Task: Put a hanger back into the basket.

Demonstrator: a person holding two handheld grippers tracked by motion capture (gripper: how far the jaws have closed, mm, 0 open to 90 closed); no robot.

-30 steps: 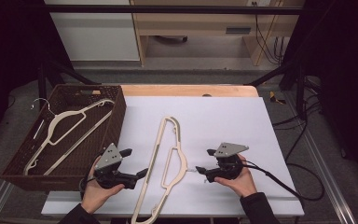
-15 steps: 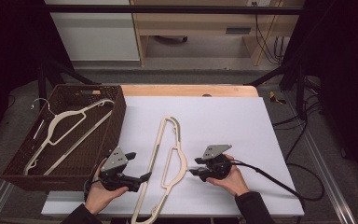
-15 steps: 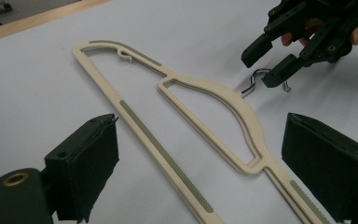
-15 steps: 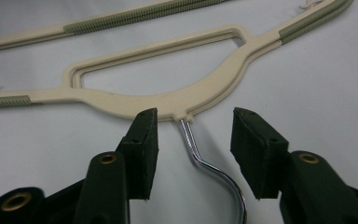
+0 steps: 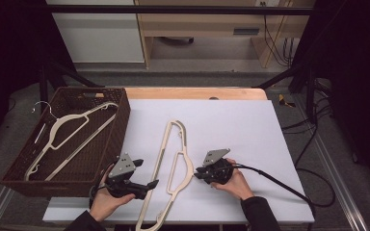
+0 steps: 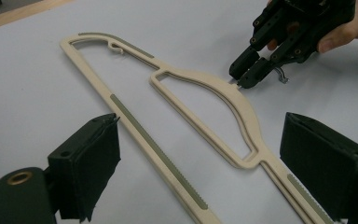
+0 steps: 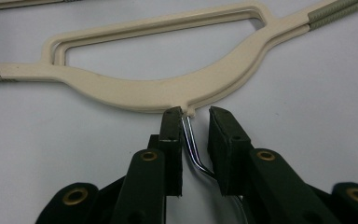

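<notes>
Your right gripper (image 7: 196, 114) has just been closing, and the metal hook (image 7: 191, 144) of the cream hanger (image 5: 173, 163) sits between its jaws, one pad touching it. Your left gripper (image 5: 147, 185) is spread wide just beside the hanger's long bar. The hanger lies flat on the white table (image 5: 250, 125); farther off, a brown basket (image 5: 118, 120) holds another hanger (image 5: 70, 134).

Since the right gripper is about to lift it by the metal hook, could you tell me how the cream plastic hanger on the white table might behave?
The cream plastic hanger looks thin and hollow-framed, so probably light and fairly stiff. Held only by its thin metal hook, between the right gripper, whose jaws have just been closing, it would likely swing or pivot. The shiny hook may slip.
</notes>
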